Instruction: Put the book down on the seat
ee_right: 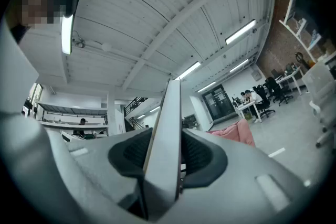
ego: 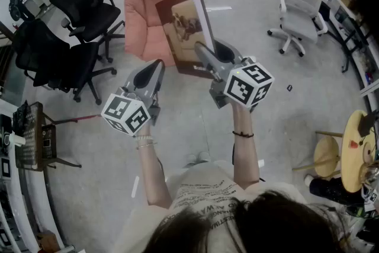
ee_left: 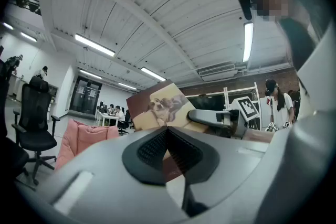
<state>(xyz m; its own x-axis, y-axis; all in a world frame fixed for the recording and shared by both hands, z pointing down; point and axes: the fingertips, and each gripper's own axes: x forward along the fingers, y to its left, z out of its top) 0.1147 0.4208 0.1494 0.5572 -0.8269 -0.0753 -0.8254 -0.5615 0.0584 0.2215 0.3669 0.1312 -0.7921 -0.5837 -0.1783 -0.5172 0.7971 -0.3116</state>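
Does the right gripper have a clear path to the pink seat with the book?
Probably yes: the right gripper clamps the book, the pink seat lies straight ahead, and nothing visible stands between.

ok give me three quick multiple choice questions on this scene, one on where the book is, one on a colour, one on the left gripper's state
1. Where is the book?
A. lying on the floor
B. held up by the right gripper
C. on a black office chair

2. What colour is the cushioned seat?
A. pink
B. blue
C. green

3. How is the left gripper?
A. shut on the book
B. wide open
C. shut and empty

Answers:
1 B: the right gripper's jaws clamp the book's edge, and it hangs in front of the seat.
2 A: its cushions are pink.
3 C: its pads meet at the tips with nothing between them.
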